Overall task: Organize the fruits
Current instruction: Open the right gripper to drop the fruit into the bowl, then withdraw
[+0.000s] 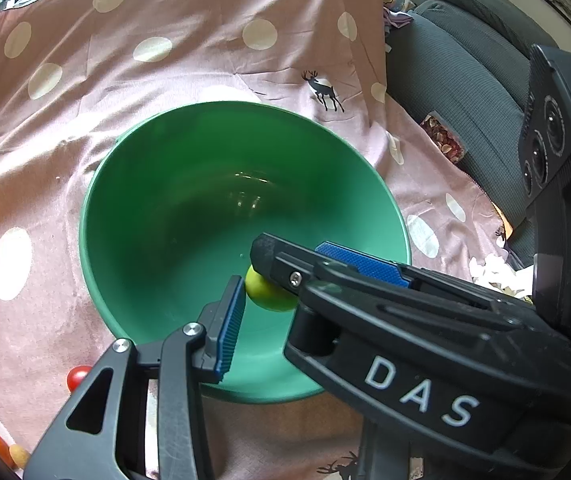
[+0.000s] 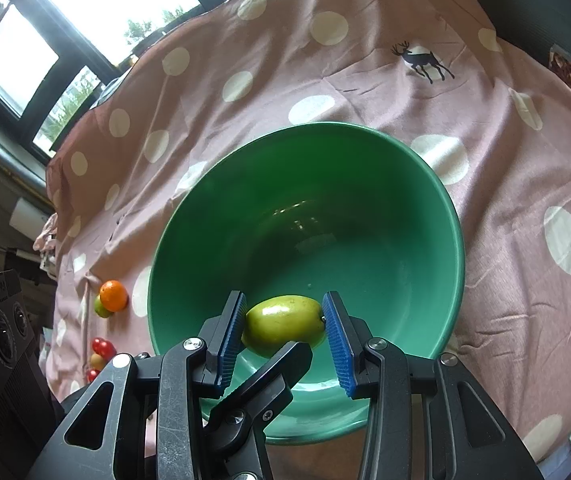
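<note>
The right gripper [image 2: 283,330] is clamped on a green fruit [image 2: 283,326], its blue pads pressing both ends, and holds it just over the near inside wall of the green bowl [image 2: 405,168]. The left gripper [image 1: 245,280] crosses close to the same fruit; whether it grips cannot be told. Likely the fruit goes into the bowl, while an orange [image 2: 113,290] and small red fruits [image 2: 101,346] wait on the dotted pink cloth [image 2: 505,120].
</note>
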A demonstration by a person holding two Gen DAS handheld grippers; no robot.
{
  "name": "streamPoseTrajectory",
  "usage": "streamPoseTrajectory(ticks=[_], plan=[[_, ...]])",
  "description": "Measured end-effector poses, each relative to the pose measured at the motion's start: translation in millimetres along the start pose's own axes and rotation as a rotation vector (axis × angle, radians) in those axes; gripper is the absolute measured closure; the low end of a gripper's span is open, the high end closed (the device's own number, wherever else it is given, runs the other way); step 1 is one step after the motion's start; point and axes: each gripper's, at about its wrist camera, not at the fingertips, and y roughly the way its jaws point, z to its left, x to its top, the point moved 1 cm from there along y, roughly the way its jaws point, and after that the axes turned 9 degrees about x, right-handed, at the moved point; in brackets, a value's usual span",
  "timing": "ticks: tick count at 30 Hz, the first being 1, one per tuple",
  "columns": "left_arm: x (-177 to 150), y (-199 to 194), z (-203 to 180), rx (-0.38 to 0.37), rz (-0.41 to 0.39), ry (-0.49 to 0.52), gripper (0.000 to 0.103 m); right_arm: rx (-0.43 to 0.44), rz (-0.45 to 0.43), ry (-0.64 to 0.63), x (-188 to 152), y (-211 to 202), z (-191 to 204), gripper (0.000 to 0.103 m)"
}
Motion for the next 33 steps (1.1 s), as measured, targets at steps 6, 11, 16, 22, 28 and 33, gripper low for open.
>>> streamPoseTrajectory(ticks=[6,11,16,22,28,33], plan=[[-1,-8,3,-0.008,-0.016,-0.019,0.063,-0.003,-0.014,-0.003,0,-4,1,0.053],[-5,-35,10,-0.018,-0.081,-0.031,0.054,-0.027,-0.085,-0.036,0,-18,9,0.041],[-16,-75,29,-0.003,-0.179,-0.066,0.034,-0.038,-0.147,-0.056,0,-30,15,0.031],[-37,-120,73,0.054,-0.265,-0.156,0.02,-0.032,-0.188,-0.093,-2,-38,30,0.022],[-65,-156,134,0.205,-0.33,-0.285,0.01,0.001,-0.225,-0.14,-9,-40,51,0.018],[-93,-170,193,0.34,-0.341,-0.395,0.01,0.019,-0.223,-0.184,-17,-33,71,0.018]])
